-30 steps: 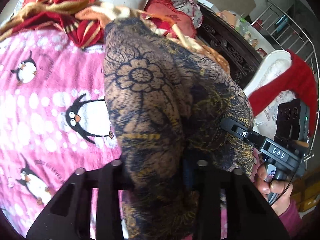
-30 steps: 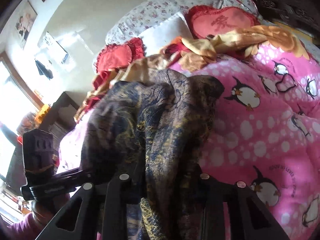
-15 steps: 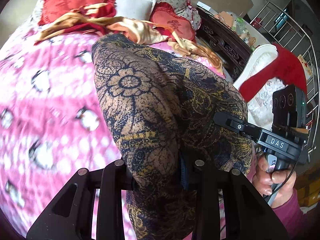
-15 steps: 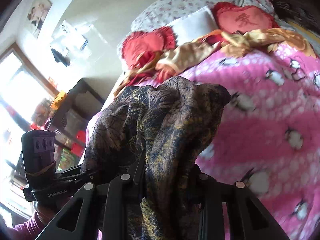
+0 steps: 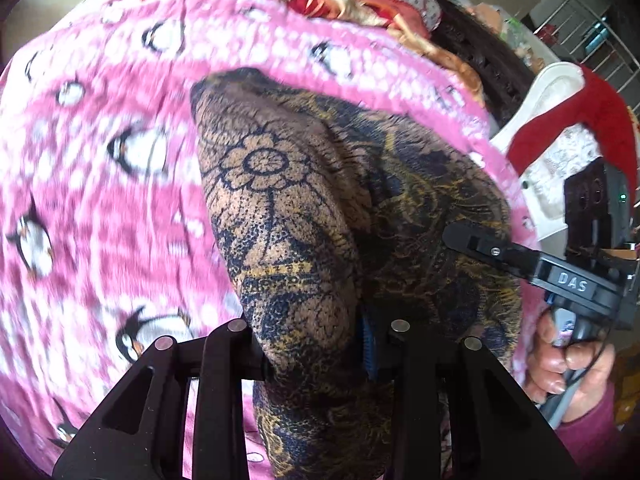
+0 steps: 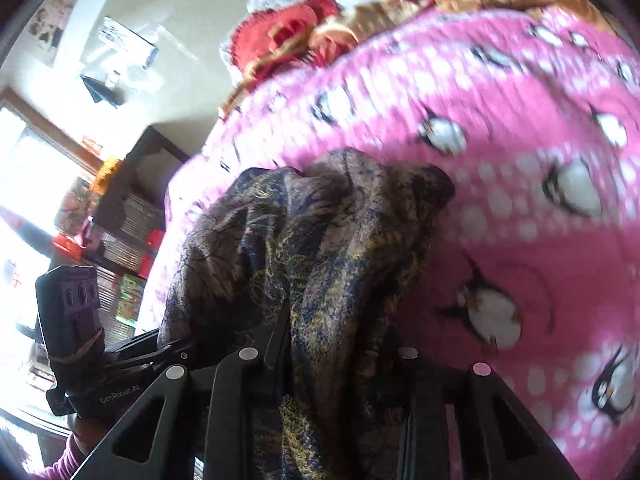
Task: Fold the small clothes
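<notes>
Two grippers, left gripper [image 5: 320, 344] opening, right gripper [image 6: 328, 360] seemingly clamped, hold patterned garment [image 5: 320, 208] above penguin blanket [image 5: 100, 200].

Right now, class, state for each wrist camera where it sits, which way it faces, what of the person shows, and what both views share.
Left wrist: on the left gripper, facing down along its jaws at the patterned cloth over the penguin blanket; right gripper and right hand show at right.
Right wrist: on the right gripper, facing the same cloth; left gripper and a sleeve at left.
Shared: cloth, blanket.
</notes>
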A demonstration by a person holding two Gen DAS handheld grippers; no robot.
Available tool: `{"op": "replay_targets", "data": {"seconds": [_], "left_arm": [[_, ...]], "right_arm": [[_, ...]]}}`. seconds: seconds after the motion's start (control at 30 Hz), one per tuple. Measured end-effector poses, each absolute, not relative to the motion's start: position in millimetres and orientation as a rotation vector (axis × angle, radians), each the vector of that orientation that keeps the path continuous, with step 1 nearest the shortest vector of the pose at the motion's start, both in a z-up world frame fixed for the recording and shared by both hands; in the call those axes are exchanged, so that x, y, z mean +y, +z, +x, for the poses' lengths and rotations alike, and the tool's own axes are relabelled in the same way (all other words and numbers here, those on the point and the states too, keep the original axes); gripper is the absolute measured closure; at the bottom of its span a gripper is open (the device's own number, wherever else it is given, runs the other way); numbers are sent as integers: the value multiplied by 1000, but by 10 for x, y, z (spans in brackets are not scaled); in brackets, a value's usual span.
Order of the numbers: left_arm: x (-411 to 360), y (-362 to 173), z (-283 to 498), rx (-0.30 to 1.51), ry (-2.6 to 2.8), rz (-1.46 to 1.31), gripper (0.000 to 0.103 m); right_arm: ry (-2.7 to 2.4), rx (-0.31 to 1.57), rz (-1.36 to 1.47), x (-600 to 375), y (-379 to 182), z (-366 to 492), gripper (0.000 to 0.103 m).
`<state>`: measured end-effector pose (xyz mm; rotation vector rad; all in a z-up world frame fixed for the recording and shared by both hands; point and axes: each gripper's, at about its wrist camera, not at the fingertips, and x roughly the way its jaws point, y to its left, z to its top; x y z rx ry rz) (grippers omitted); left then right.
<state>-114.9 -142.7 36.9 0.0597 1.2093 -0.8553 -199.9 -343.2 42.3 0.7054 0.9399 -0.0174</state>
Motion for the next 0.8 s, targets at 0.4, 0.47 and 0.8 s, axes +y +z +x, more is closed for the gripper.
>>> {"op": "replay_targets", "data": {"seconds": [0.4, 0.47, 0.8], "left_arm": [[-1185, 721, -1057, 1105, -663, 72, 39], [-1182, 771, -1040, 1071, -653, 92, 39], [-1424, 480, -784, 1068, -532, 160, 39]], "right_arm": [[-85, 871, 623, -3513, 928, -2223, 64], [-53, 848, 601, -3440, 1041, -2166, 64], [-156, 992, 376, -3257, 567, -1506, 64]]}}
